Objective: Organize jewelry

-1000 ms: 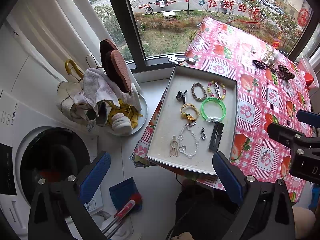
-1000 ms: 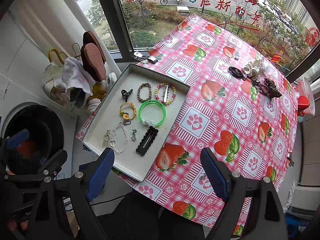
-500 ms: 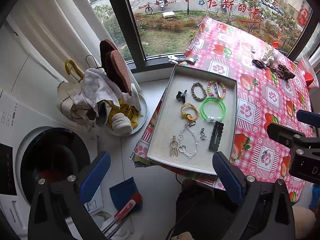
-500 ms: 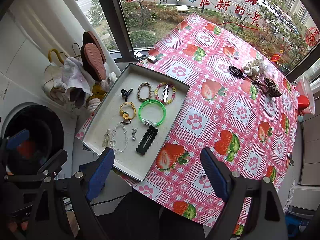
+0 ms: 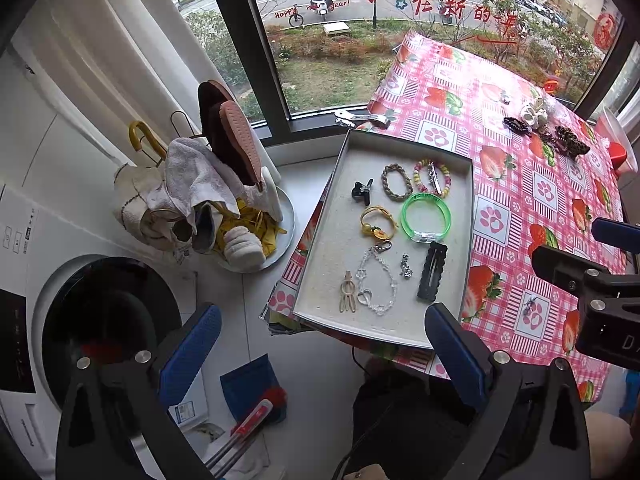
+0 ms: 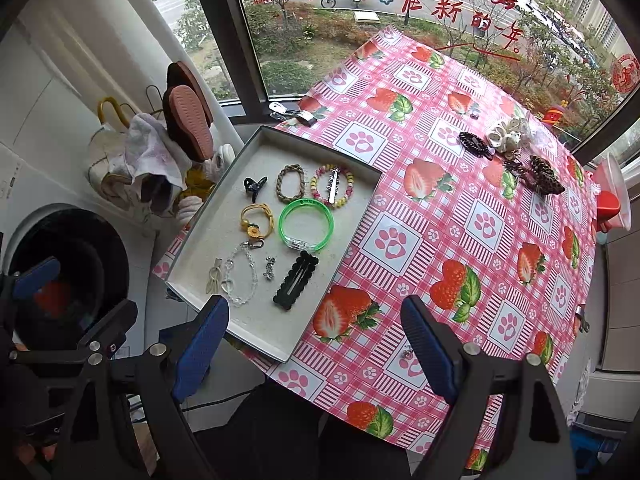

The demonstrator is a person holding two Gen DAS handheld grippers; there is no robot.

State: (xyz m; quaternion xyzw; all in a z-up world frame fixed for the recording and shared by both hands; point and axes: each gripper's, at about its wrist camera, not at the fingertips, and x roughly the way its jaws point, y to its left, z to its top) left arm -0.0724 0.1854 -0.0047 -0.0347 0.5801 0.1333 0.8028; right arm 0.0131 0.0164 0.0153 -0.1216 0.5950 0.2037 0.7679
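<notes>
We hold both tongs high above the table [image 6: 472, 216], pointing steeply down, with nothing in either. The left gripper [image 5: 320, 340] has its jaws spread wide and empty, hanging past the near left corner of the tray [image 5: 466, 240], over the floor by the washing machine [image 5: 100, 320]. The right gripper [image 6: 316, 340] is just as wide open and empty, above the near edge of the table where the tray's near right corner lies.

We judge the sorting well under way but not finished. The tray, along the left edge of the table, already carries a black claw clip [image 6: 255, 185], a braided bracelet [image 6: 290, 182], a beaded bracelet [image 6: 332, 186] with a silver clip across it, a yellow hair tie [image 6: 256, 220], a green bangle [image 6: 306, 226], a clear bead chain [image 6: 240, 276], a small silver charm [image 6: 270, 268], a pale clip [image 6: 215, 278] and a black scalloped barrette [image 6: 296, 280].

Still loose near the far right corner of the table are a black comb clip [image 6: 474, 144], a white flower piece [image 6: 506, 138] and a leopard claw clip [image 6: 546, 178], close together and partly touching. A small silver piece [image 6: 407, 354] also lies on the cloth near the near edge, just beside the right gripper's fingers.

The next move, as we see it, calls for the right gripper to descend on one loose piece. The small one is nearest but flat and tiny, so the pads must close low against the cloth. The far cluster needs a long reach and a clean pick of one item.
</notes>
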